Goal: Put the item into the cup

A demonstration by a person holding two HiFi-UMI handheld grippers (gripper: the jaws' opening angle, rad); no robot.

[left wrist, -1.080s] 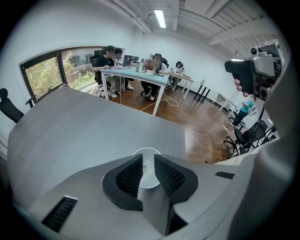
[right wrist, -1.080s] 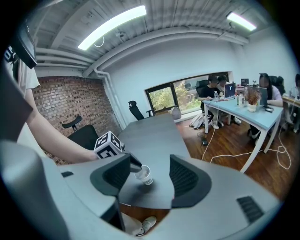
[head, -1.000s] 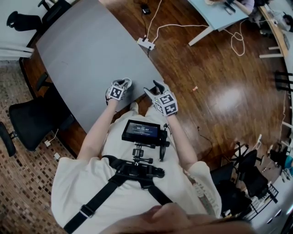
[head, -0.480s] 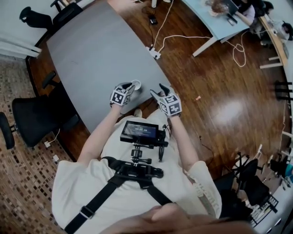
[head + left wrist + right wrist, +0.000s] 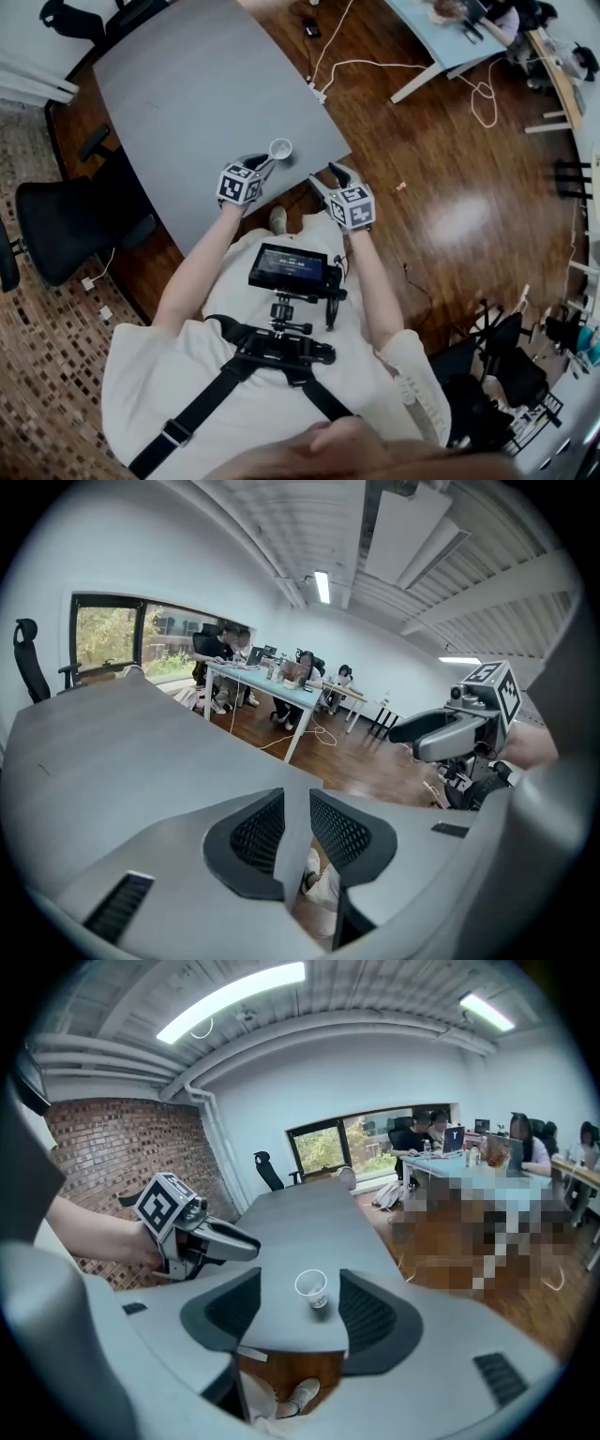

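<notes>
Right gripper view shows a small white paper cup [image 5: 312, 1288] upright near the grey table's [image 5: 300, 1222] corner. The right gripper [image 5: 300, 1297] and left gripper [image 5: 295, 803] both gape empty. No item is visible, so finding and grasping one likely comes next.

The person wears a cream short-sleeved shirt [image 5: 159, 375] crossed by black harness straps [image 5: 202, 405] that carry a black screen [image 5: 289, 269]. The left gripper [image 5: 265, 161] and right gripper [image 5: 330, 173] are grey, with dark mesh-patterned pads [image 5: 258, 832] inside the fingers and a white cube [image 5: 238, 185] of black square markers behind them.
</notes>
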